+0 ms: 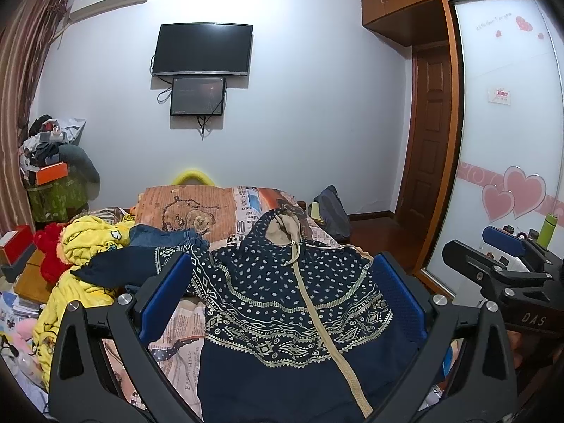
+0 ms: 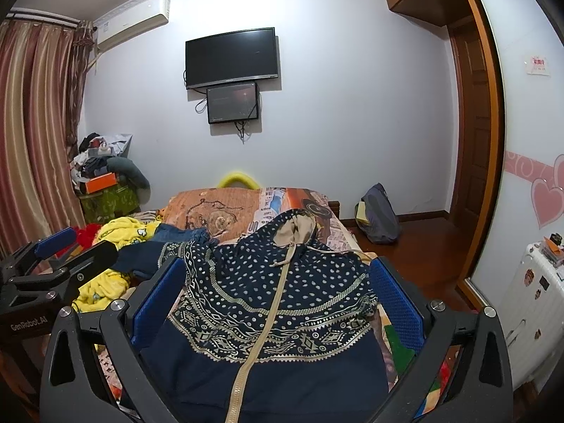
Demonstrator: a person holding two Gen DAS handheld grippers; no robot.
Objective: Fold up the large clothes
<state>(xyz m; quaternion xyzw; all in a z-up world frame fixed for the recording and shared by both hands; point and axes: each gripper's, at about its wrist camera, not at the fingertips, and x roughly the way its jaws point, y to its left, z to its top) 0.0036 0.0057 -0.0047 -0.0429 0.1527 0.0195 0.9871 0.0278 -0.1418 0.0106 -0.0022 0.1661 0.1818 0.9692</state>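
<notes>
A bed covered in a newspaper-print sheet (image 1: 183, 331) carries everything. A navy zip-up hoodie with cream dots and geometric bands (image 1: 282, 303) lies spread flat on it, hood away from the cameras. The left gripper (image 1: 282, 292) and right gripper (image 2: 278, 296) hover above the hoodie, fingers spread wide, grasping nothing.

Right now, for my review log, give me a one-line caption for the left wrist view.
Open left claw hovers over a navy patterned hooded jacket spread zipped on the bed, right claw alongside.
</notes>
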